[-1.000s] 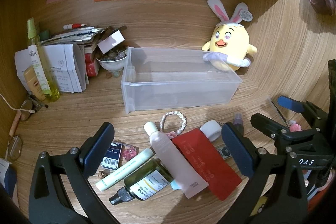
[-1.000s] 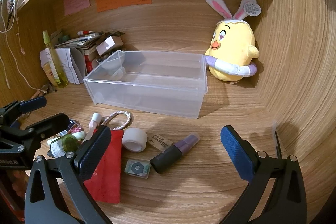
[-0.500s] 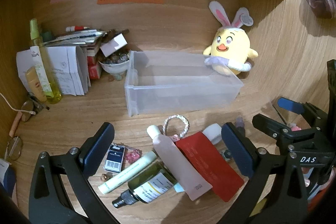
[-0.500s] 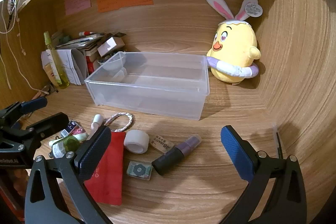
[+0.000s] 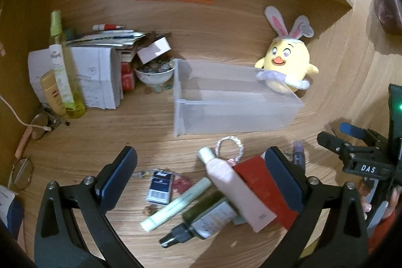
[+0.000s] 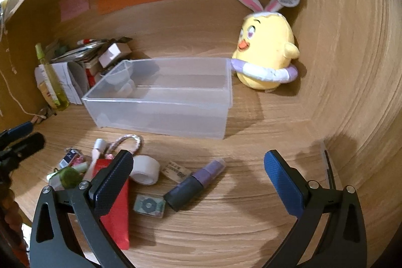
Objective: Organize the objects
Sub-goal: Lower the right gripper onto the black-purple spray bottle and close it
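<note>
An empty clear plastic bin point(image 5: 233, 102) point(image 6: 163, 97) stands on the wooden desk. In front of it lies a heap of small items: a pink tube point(image 5: 233, 190), a red pouch point(image 5: 266, 192) point(image 6: 113, 200), a green dropper bottle point(image 5: 203, 220), a pale green tube point(image 5: 176, 205), a braided loop point(image 5: 230, 146), a white tape roll point(image 6: 145, 170) and a purple bottle with a dark cap point(image 6: 196, 183). My left gripper point(image 5: 201, 177) is open and empty above the heap. My right gripper point(image 6: 198, 180) is open and empty above the purple bottle.
A yellow chick plush point(image 5: 286, 67) point(image 6: 266, 59) sits behind the bin's right end. Papers, a bowl of stones point(image 5: 154, 72) and a tall yellow spray bottle point(image 5: 62, 67) stand at the back left. Glasses point(image 5: 40, 122) lie at the left. Wooden walls close in the back and right.
Both grippers have drawn back and tilted a little, so the bin and the heap sit higher in both views. Both stay open. Nothing on the desk has moved.
</note>
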`<act>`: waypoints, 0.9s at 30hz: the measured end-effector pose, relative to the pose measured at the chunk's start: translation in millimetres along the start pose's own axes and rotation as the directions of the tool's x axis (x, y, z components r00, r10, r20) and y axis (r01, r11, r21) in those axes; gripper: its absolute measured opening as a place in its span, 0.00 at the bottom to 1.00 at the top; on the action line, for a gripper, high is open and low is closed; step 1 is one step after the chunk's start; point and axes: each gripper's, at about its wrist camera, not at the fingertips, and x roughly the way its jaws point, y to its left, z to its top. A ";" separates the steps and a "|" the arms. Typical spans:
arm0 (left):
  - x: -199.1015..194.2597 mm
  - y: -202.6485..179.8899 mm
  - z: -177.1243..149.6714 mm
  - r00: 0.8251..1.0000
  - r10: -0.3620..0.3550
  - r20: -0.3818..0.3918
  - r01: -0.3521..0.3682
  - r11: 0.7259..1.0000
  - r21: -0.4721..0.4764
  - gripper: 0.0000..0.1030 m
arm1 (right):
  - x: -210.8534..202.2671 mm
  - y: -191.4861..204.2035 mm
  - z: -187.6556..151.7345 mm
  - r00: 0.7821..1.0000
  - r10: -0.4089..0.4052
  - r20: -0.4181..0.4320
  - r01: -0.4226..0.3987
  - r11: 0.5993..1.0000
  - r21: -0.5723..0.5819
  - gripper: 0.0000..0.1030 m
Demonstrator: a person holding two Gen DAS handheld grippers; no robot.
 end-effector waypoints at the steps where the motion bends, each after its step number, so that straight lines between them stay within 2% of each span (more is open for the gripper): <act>1: 0.0 3.4 -0.6 1.000 0.005 -0.002 -0.005 1.000 -0.005 1.00 | 1.5 -1.4 -0.9 1.000 -0.003 -0.004 0.003 1.000 0.006 1.00; 6: 4.6 20.8 -4.5 1.000 0.020 -0.022 -0.021 0.999 -0.036 0.97 | 15.4 -11.1 -4.8 0.999 -0.030 -0.037 0.031 0.999 0.035 0.99; 8: 10.4 28.8 -6.9 0.998 0.023 -0.052 -0.026 0.998 -0.049 0.79 | 21.4 -14.7 -6.9 0.998 -0.033 -0.054 0.036 0.998 0.046 0.95; 9: 13.7 32.1 -7.7 0.997 0.022 -0.071 -0.026 0.998 -0.054 0.76 | 23.8 -16.2 -8.0 0.998 -0.032 -0.062 0.035 0.998 0.050 0.92; 13: 24.2 48.6 -13.2 0.993 0.037 -0.115 -0.047 0.995 -0.084 0.73 | 34.2 -21.7 -10.6 0.995 -0.017 -0.097 0.024 0.997 0.074 0.81; 16: 28.3 57.2 -17.4 0.989 0.057 -0.136 -0.069 0.994 -0.083 0.72 | 38.3 -24.8 -12.8 0.993 0.002 -0.116 0.009 0.995 0.095 0.76; 21: 41.9 67.2 -29.2 0.974 0.069 -0.214 -0.086 0.994 -0.071 0.62 | 44.8 -29.1 -13.8 0.990 0.023 -0.138 -0.006 0.992 0.123 0.67; 27: 54.1 67.8 -35.9 0.963 0.044 -0.265 -0.064 0.996 -0.067 0.60 | 56.5 -26.6 -15.1 0.985 0.038 -0.167 -0.017 0.992 0.124 0.65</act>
